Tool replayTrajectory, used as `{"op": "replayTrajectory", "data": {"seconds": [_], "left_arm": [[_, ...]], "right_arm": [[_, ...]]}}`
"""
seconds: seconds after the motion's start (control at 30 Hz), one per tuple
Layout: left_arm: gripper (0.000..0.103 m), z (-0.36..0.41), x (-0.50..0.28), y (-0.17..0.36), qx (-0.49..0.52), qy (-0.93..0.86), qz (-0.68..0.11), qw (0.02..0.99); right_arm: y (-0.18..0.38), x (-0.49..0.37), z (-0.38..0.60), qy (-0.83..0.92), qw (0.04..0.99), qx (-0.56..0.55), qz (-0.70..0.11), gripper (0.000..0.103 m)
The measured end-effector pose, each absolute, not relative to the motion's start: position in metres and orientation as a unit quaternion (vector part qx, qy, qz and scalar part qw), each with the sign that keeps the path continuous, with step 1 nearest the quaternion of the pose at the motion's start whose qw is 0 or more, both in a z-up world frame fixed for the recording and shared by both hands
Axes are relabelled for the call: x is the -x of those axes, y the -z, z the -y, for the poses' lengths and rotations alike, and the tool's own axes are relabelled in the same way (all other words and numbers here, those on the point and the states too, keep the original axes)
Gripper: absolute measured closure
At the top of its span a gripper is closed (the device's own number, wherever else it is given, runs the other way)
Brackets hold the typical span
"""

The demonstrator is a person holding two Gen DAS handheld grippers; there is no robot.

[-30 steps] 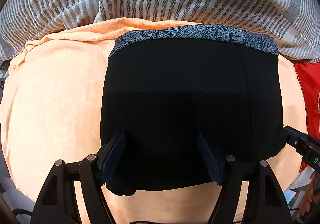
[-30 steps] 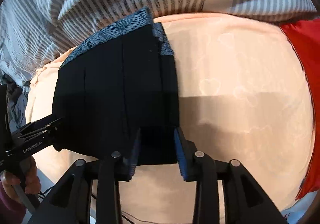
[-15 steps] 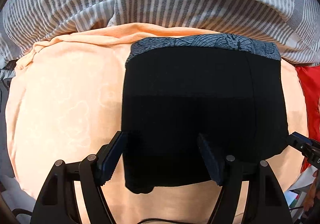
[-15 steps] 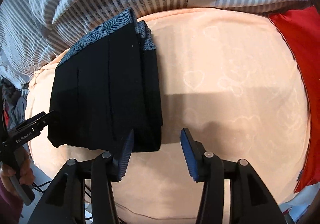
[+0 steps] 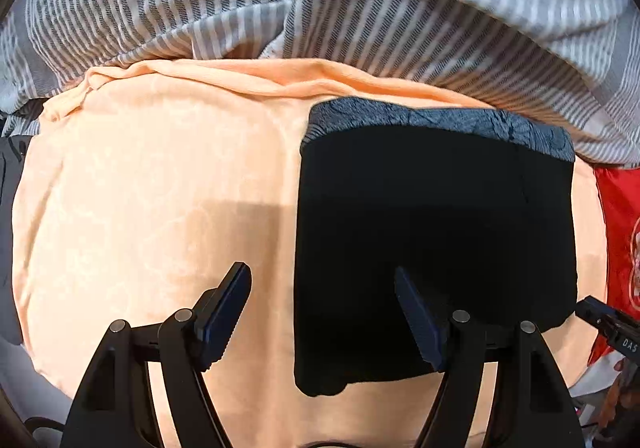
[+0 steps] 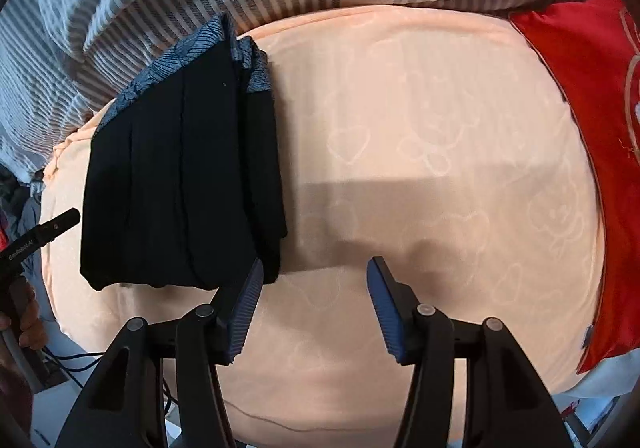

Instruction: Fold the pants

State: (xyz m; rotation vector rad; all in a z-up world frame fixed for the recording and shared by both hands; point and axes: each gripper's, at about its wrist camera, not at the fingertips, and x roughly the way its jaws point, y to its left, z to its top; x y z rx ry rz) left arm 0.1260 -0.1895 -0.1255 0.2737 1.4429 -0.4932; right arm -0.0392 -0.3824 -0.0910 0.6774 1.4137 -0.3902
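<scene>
Checking left wrist view first: left gripper has slid sideways off the pants. A second ago both fingers sat over the black fabric; now only one finger overlaps its edge, the other is over bare peach blanket. Jaws wide apart, nothing pinched, same width throughout. Pants lie as a compact folded rectangle on the blanket, patterned waistband at the far edge next to the striped bedding. Tip of the other tool shows at the far right.

Right wrist view: right gripper was closed down on the near corner of the pants a second ago. Now jaws are opening, with only blanket between them; the fabric edge sits just beside one finger. Red cloth off to one side, not involved.

Read: both tools released and backing off, stack stays flat. Fold looks done, or at most needs a final tidy.
</scene>
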Motion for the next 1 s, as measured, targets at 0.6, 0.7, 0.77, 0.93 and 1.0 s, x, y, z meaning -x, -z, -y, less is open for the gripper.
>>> {"op": "replayTrajectory", "data": {"seconds": [0.6,0.7,0.77,0.93,1.0], "left_arm": [[0.028,0.183,-0.172,0.175,-0.036,0.266,-0.712,0.649],[0.028,0.186,-0.178,0.186,-0.025,0.279,-0.721,0.634],[0.028,0.187,-0.182,0.193,-0.016,0.291,-0.726,0.623],[0.028,0.189,-0.19,0.199,-0.014,0.309,-0.73,0.61],[0.028,0.192,-0.193,0.204,-0.014,0.315,-0.731,0.605]], "right_arm": [[0.136,0.003,0.436,0.067,0.673,-0.472,-0.565,0.027],[0.147,0.003,0.437,0.046,0.659,-0.494,-0.565,0.023],[0.153,0.001,0.437,0.029,0.658,-0.499,-0.563,0.023],[0.163,-0.004,0.44,-0.018,0.654,-0.523,-0.545,0.023],[0.166,-0.006,0.442,-0.037,0.652,-0.53,-0.541,0.023]]}}
